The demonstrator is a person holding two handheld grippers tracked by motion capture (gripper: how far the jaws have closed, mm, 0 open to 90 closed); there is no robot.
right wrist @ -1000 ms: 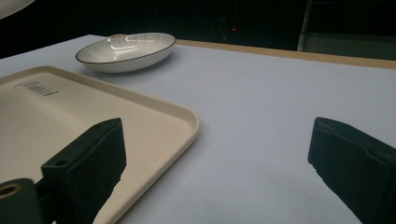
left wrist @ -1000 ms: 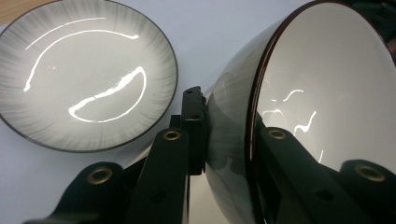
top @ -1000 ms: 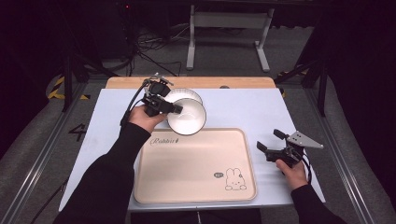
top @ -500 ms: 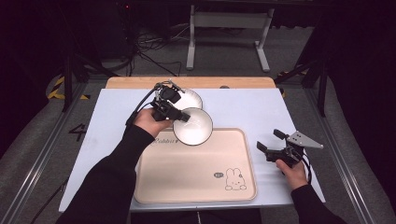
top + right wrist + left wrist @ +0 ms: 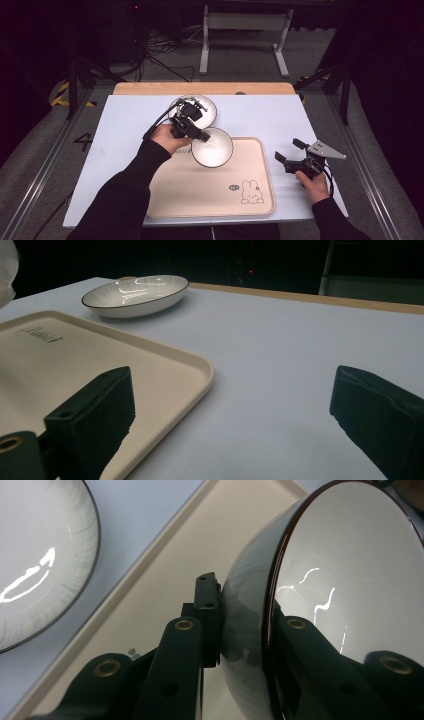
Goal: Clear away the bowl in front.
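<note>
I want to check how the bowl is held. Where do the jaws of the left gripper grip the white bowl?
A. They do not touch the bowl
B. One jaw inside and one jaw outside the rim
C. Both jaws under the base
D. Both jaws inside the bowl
B: in the left gripper view, the bowl has its wall pinched by the left gripper, one jaw on the outer side and the other inside the rim, above the tray.

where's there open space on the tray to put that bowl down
Most of the tray is bare: the whole middle and near part, bordered by the rabbit print at its near right. The far left corner is crowded, where the left tool holds the bowl by its rim, just in front of the plate.
</note>
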